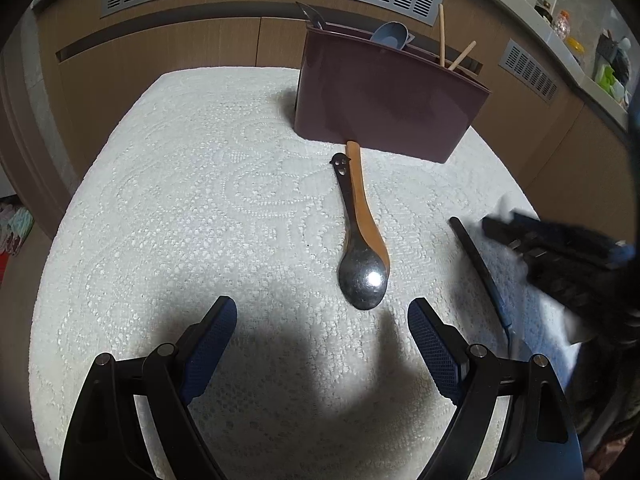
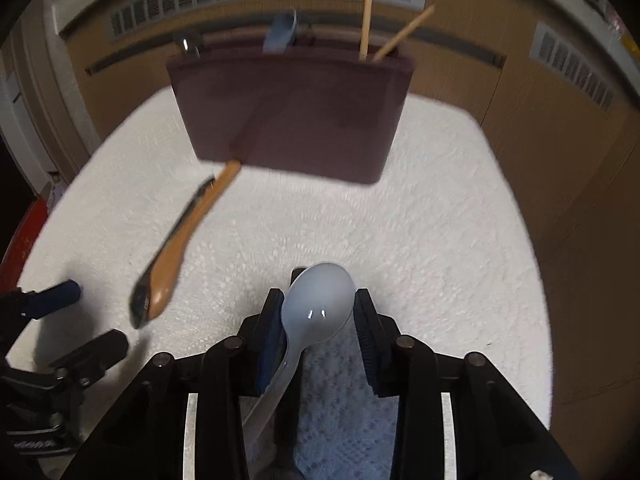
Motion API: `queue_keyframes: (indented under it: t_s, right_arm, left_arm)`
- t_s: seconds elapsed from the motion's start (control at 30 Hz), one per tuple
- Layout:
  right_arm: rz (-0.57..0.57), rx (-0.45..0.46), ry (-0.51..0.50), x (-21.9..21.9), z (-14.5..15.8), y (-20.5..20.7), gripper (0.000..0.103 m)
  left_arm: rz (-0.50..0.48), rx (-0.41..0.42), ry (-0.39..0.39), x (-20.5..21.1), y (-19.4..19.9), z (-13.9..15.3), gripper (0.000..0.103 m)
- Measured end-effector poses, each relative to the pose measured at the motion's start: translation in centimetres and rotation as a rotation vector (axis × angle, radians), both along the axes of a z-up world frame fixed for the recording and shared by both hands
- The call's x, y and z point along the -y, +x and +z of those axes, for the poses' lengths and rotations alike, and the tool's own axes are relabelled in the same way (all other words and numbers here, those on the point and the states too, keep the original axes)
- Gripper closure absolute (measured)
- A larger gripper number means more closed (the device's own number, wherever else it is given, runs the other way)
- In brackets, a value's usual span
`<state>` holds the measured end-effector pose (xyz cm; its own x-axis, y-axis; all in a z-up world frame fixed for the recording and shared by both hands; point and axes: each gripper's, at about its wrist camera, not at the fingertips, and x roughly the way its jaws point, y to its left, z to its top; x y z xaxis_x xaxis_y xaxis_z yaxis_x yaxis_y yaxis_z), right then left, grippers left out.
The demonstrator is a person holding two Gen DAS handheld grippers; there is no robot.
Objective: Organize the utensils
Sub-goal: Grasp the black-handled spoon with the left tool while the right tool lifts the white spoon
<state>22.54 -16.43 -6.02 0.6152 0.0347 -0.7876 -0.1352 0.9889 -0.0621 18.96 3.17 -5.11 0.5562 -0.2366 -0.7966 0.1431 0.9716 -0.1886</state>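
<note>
Right gripper (image 2: 318,320) jaws clench the pale spoon (image 2: 318,300); left gripper (image 1: 322,344) released. Next I carry it to the holder (image 2: 288,116) at twelve o'clock.

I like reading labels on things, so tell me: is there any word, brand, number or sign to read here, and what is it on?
No readable text in either view.
Metal spoon: a small face cut into its handle end, no letters.
Brown utensil holder: plain front.
Pale spoon between the right tongs: unmarked.
Items on the counter at far right: too small and blurred to read.
</note>
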Motion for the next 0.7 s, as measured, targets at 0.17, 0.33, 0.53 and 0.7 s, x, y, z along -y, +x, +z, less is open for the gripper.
queue_keyframes:
  t_s: [0.17, 0.33, 0.53, 0.7]
  right_arm:
    - [-0.005, 0.142, 0.117, 4.1, 5.4, -2.9, 0.071]
    - [-0.055, 0.238, 0.169, 8.3, 8.5, -4.5, 0.070]
    - [-0.094, 0.229, 0.188, 11.2, 7.4, -5.4, 0.070]
    - [-0.111, 0.205, 0.214, 12.5, 5.4, -5.9, 0.070]
  left_arm:
    - [-0.021, -0.009, 0.020, 1.3, -0.3, 0.1, 0.016]
    - [-0.090, -0.019, 0.032, 4.0, -0.7, 0.8, 0.016]
    - [-0.150, -0.006, 0.055, 6.4, -1.8, 1.9, 0.016]
    - [-0.232, -0.018, 0.005, 7.8, -3.8, 2.1, 0.026]
